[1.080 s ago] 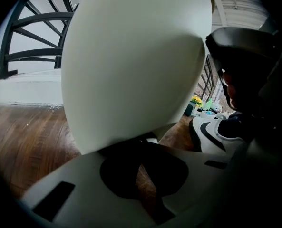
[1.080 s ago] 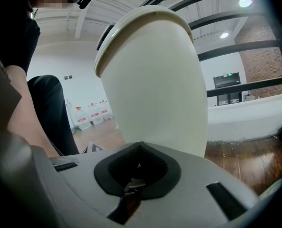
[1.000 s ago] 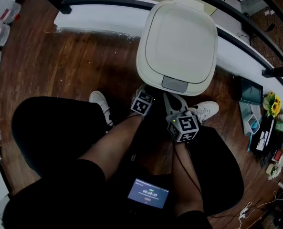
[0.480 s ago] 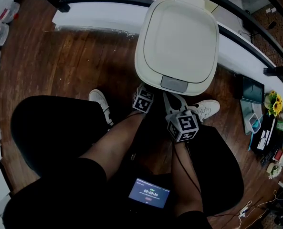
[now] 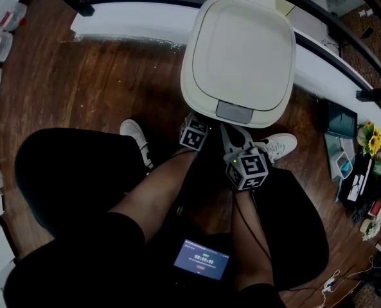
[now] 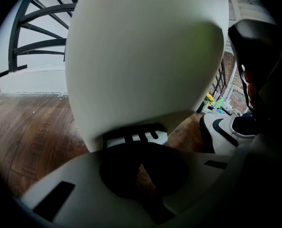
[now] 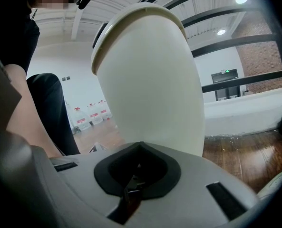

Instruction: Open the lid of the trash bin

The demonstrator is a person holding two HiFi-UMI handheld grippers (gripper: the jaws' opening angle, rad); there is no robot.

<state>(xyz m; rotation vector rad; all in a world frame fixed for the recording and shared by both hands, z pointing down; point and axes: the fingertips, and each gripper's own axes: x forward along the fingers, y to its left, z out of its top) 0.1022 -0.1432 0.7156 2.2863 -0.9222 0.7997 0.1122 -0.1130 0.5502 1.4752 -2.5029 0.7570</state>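
The cream trash bin [image 5: 238,53] stands on the wooden floor with its lid down and a grey latch [image 5: 234,111] at the lid's front edge. Both grippers hang low in front of it, between the person's knees. The left gripper [image 5: 193,126] points at the bin's base; in the left gripper view its jaws [image 6: 140,151] are shut and empty, just short of the black foot pedal [image 6: 133,136]. The right gripper [image 5: 234,140] is also shut and empty, and in the right gripper view its jaws [image 7: 140,148] face the bin's rounded body [image 7: 150,80].
The person's white shoes [image 5: 135,136] [image 5: 277,147] stand on either side of the grippers. A white ledge with a black railing [image 5: 132,18] runs behind the bin. Small items and flowers [image 5: 369,140] lie at the right. A screen [image 5: 201,259] sits on the lap.
Almost nothing differs; the view has shifted slightly and both grippers stay in front of the bin's base, shut.
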